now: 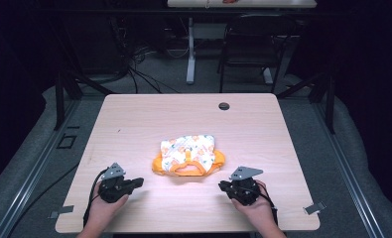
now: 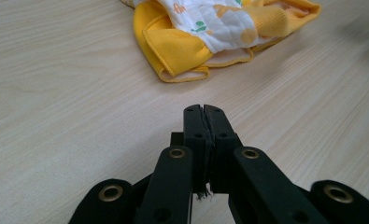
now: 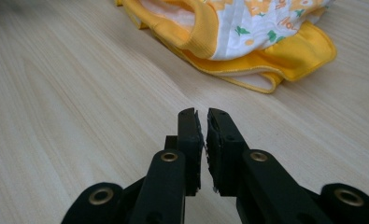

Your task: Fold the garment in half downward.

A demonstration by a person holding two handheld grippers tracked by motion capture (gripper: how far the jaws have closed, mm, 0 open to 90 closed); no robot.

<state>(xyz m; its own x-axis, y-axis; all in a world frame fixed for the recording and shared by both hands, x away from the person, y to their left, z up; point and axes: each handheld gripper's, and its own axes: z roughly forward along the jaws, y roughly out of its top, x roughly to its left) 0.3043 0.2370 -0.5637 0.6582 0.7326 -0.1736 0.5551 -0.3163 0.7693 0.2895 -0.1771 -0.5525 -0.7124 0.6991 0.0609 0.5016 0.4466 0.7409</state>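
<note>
in the high view, a folded piece of baby clothing [image 1: 188,155], yellow with a white printed panel, lies near the middle of the pale wooden desk [image 1: 134,124]. the left tool [image 1: 134,184] sits at the near left of the desk, held in a hand [image 1: 104,208], and points toward the clothing from its near-left side, apart from it. the right tool [image 1: 225,187] sits at the near right, held in the other hand [image 1: 257,208], and points toward the clothing from its near-right side, also apart from it. a small dark round hole [image 1: 224,106] marks the far side of the desk. beyond the desk stand a chair [image 1: 253,44] and a white desk leg [image 1: 190,49] on the grey floor.

in the left gripper view, the left tool [image 2: 204,110] has its jaws pressed together with nothing between them. it hangs just above bare wood. the clothing [image 2: 219,32] lies ahead of it, its yellow folded edge nearest, with a clear strip of desk between.

in the right gripper view, the right tool [image 3: 201,114] has its jaws almost together, a thin slit left between the pads, and holds nothing. the clothing [image 3: 247,37] lies ahead and to the right, its yellow hem toward the jaws, not touching them.
</note>
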